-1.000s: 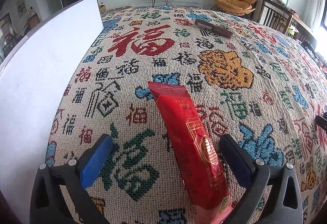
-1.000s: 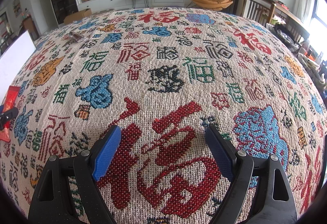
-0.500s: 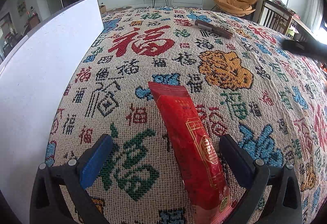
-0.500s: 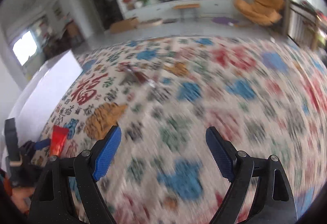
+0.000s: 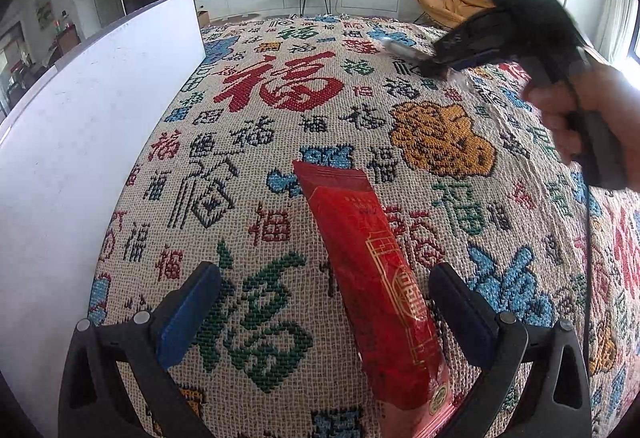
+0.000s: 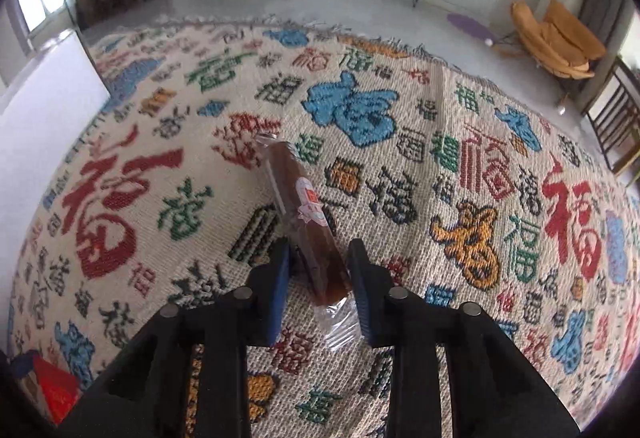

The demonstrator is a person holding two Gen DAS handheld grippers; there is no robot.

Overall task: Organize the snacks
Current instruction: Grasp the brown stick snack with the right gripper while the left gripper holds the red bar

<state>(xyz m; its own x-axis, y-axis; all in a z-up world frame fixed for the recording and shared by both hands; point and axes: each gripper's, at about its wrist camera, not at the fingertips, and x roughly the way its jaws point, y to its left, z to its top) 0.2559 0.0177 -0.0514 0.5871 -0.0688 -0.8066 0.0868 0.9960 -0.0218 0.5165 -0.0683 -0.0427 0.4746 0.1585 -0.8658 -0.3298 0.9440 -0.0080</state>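
Right gripper [image 6: 318, 270], angled down, is closing around the near end of a brown bar [image 6: 306, 214] lying on the cloth [image 6: 400, 142]. Its hand [image 5: 592, 118] grips the handle. Left gripper [image 5: 324, 314] hangs wide open, straddling a red packet [image 5: 372, 278], pads apart from it.

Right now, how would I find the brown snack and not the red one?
Find the big woven cloth covered in colourful characters. Near its middle, between the right claw's closing blue pads, lies the brown snack. It is a dark bar in clear wrap with a pink label; the red packet is shiny and gold-printed.
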